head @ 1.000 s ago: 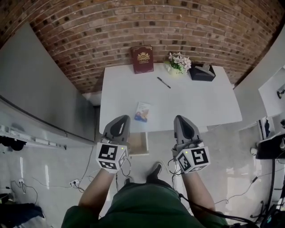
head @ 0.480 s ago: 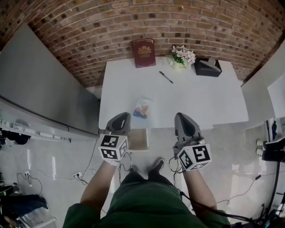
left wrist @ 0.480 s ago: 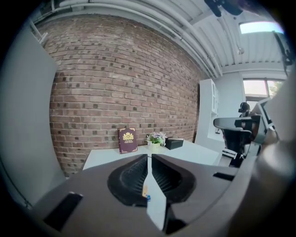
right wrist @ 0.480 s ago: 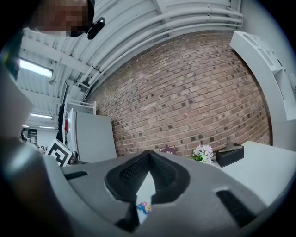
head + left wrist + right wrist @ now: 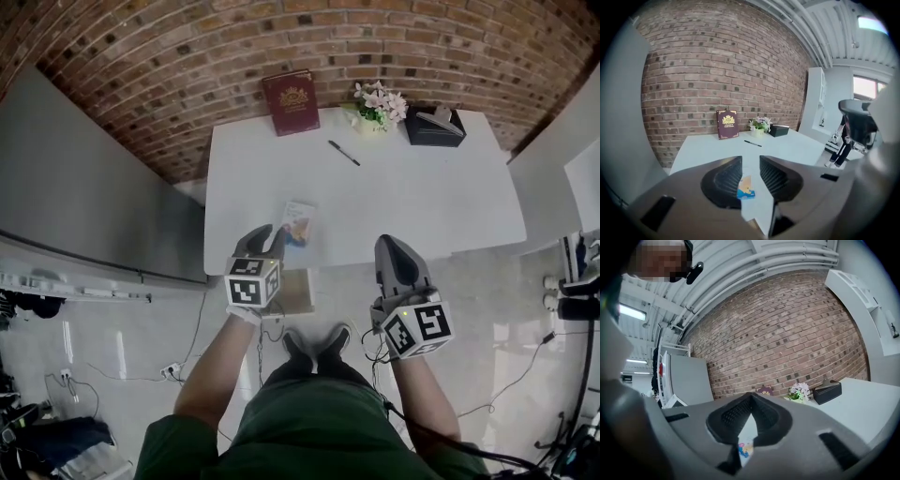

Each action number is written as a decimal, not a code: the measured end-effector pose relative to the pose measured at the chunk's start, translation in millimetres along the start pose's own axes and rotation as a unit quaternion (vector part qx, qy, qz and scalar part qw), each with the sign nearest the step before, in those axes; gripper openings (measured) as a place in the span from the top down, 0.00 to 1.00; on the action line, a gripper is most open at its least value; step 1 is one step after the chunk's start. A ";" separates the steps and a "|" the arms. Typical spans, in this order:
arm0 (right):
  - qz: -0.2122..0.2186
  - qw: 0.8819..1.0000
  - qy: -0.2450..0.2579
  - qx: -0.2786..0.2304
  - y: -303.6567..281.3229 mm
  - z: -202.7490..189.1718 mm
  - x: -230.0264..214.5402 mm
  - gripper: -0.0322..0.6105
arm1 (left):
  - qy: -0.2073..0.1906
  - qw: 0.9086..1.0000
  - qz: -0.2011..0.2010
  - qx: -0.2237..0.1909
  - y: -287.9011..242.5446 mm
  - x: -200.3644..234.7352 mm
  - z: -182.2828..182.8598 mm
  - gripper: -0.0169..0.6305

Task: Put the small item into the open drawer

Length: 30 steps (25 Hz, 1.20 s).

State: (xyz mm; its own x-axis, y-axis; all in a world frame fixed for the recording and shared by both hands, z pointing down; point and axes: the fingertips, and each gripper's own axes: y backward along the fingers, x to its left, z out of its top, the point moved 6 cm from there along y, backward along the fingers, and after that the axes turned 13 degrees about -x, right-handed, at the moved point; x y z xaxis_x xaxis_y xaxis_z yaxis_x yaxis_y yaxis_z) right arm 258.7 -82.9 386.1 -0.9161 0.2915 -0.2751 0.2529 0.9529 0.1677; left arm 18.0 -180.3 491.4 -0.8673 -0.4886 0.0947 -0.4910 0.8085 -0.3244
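The small item (image 5: 298, 223), a flat packet printed in blue and orange, lies on the white table (image 5: 422, 206) near its front edge. My left gripper (image 5: 269, 236) hovers just short of it, pointing down at it. In the left gripper view the packet (image 5: 746, 187) shows through the narrow gap of the left gripper (image 5: 750, 160); the jaws have just been opening and nothing is pressed between them. The open drawer (image 5: 298, 292) sticks out under the table edge beside that gripper. My right gripper (image 5: 392, 247) is off to the right with its tips together, the same in the right gripper view (image 5: 751, 395).
A dark red book (image 5: 291, 101), a pen (image 5: 344, 152), a small pot of flowers (image 5: 380, 105) and a black tissue box (image 5: 436, 126) stand at the table's far side by the brick wall. A grey partition (image 5: 84, 187) runs along the left. Cables lie on the floor.
My left gripper has moved forward and down to the table's front edge, close to the packet, and its jaws have parted slightly. The right gripper has shifted only a little.
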 end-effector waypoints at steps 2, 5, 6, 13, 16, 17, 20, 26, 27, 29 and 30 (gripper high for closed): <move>-0.007 1.000 0.001 0.001 -2.1 -1.5 -6.2 0.95 | 0.002 1.000 -0.002 0.019 -14.1 2.6 -8.3 0.76; -0.012 1.000 0.002 0.011 -5.8 -6.7 -12.6 0.95 | 0.005 0.999 -0.003 0.048 -34.7 6.3 -26.5 0.66; -0.013 1.000 0.002 0.016 -6.6 -8.8 -14.5 0.95 | 0.010 0.998 -0.003 0.058 -41.5 7.4 -35.6 0.62; -0.014 0.999 0.001 0.031 -15.4 -20.3 -32.5 0.95 | 0.018 0.993 0.020 0.113 -77.2 14.1 -75.0 0.44; -0.014 0.999 0.001 0.039 -19.7 -23.4 -39.6 0.95 | -0.003 0.990 0.050 0.131 -90.1 20.3 -85.9 0.39; -0.015 0.999 0.000 0.042 -20.9 -24.9 -41.8 0.95 | -0.013 0.989 0.062 0.134 -94.2 23.3 -87.1 0.37; -0.018 0.999 -0.001 0.049 -22.5 -30.9 -48.2 0.95 | 0.004 0.985 0.054 0.161 -105.7 18.4 -99.8 0.35; -0.023 0.998 -0.008 0.063 -23.3 -46.0 -57.9 0.95 | 0.009 0.977 0.050 0.209 -124.2 14.3 -124.3 0.36; -0.024 0.998 -0.010 0.065 -23.0 -48.1 -58.9 0.95 | 0.007 0.976 0.056 0.211 -126.6 16.9 -126.0 0.36; -0.026 0.997 -0.012 0.068 -21.9 -51.3 -60.8 0.95 | 0.012 0.974 0.060 0.217 -131.1 19.4 -130.6 0.36; -0.027 0.997 -0.012 0.070 -21.1 -52.5 -61.9 0.95 | 0.011 0.974 0.061 0.218 -133.7 20.5 -131.6 0.36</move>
State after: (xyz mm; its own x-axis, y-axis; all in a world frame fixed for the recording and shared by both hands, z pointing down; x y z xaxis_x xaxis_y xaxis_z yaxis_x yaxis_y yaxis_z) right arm 293.7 -125.4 449.3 -0.9225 0.2390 -0.3031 0.2451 0.9693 0.0183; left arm 55.1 -255.2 660.6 -0.9208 -0.3867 0.0501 -0.3075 0.6411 -0.7032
